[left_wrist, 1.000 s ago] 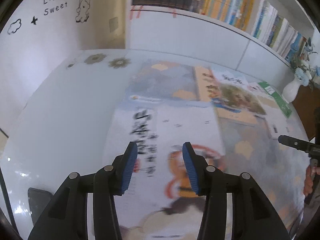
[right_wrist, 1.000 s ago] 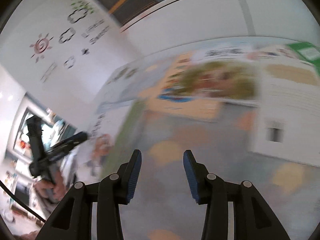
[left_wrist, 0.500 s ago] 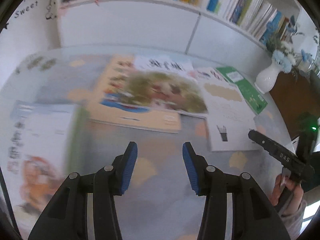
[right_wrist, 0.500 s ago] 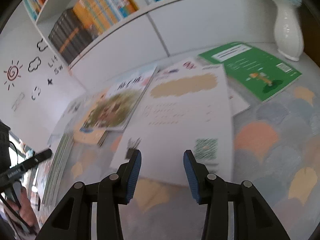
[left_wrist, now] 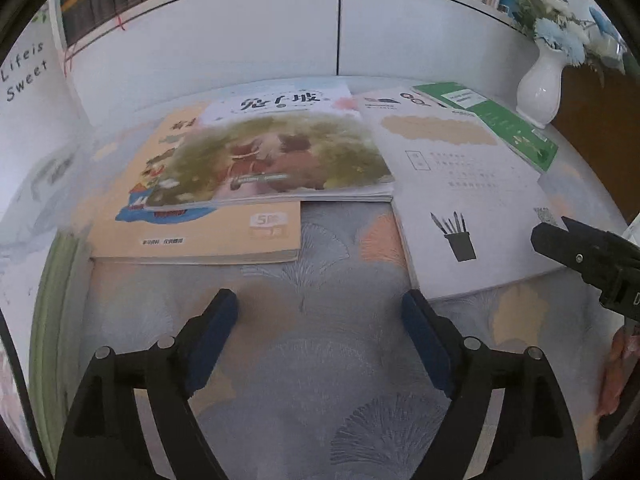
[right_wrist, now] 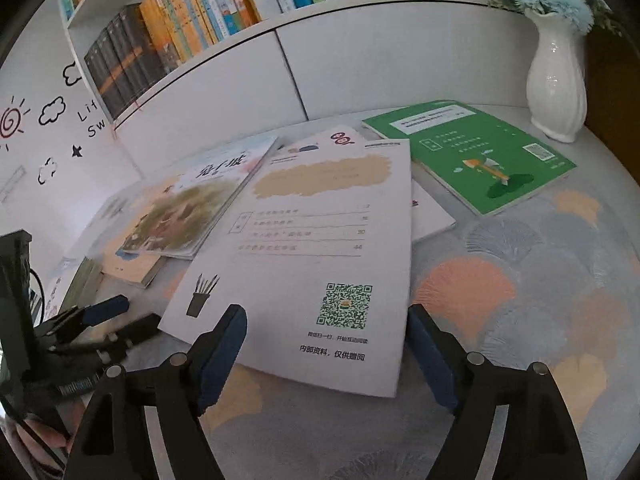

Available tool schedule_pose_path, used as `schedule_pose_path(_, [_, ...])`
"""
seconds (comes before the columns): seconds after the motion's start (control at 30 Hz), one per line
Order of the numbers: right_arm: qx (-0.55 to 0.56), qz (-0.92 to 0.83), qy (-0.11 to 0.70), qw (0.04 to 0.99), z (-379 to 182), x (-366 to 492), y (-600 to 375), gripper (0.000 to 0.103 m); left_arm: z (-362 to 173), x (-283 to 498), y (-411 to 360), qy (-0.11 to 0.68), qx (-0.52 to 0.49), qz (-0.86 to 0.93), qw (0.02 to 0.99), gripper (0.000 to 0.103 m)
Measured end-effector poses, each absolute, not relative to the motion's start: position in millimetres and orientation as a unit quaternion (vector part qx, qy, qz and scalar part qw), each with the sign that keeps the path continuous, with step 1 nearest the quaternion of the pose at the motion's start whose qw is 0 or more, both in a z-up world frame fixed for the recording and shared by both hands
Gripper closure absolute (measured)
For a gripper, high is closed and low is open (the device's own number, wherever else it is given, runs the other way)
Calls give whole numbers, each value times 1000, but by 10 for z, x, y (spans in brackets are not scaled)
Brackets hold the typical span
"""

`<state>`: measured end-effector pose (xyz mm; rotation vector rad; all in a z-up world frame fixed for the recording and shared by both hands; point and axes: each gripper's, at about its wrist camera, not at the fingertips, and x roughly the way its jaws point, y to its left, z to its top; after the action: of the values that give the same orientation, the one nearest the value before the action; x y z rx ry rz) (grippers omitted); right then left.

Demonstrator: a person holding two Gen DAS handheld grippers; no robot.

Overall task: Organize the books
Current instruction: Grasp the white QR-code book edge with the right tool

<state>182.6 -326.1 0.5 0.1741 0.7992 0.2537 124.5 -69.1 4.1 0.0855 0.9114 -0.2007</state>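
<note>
Step in hand: approach for the next pick, judging by the layout. Neither gripper holds anything.

Left gripper [left_wrist: 320, 312]: jaws are opening, nothing between them. It hovers over bare tablecloth [left_wrist: 340, 360], just short of the near edge of the orange book [left_wrist: 224, 236]. The picture book [left_wrist: 272, 156] lies on top of the orange book, overlapping its far part.

Right gripper [right_wrist: 324, 332]: jaws are opening. The near edge of the white booklet [right_wrist: 316, 240] lies between the fingers in its own view, but the pads do not press on it. Whether the tips are level with the cover or above it cannot be told.

Book positions: all lie flat on the table, loosely overlapped. The white booklet covers part of another white book [right_wrist: 432, 216]. The green book [right_wrist: 472, 152] lies beyond these, near the vase [right_wrist: 556, 80]. A filled shelf [right_wrist: 200, 20] runs along the wall behind. A greenish stack [left_wrist: 56, 300] sits at the left gripper's far left.

Next move, as judged: the white booklet is thin and flat, so the right gripper needs to get one finger under the near edge before closing. The vase stands close to the green book; keep clear of it.
</note>
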Motion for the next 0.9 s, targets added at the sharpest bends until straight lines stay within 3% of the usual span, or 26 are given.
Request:
schedule_pose_path(0.53, [117,139,384,905,-1,1807,-3321,20,27,1289,-674,442,37,-103,890,17])
schedule_pose_path(0.73, [114,137,385,905,-3,1815,-3314,20,19,1316,-667,447,36,-95,889,9])
schedule_pose_path(0.9, [94,131,402,901,16,1860,-3263,18,36,1351,-719,452,67,-113,882,13])
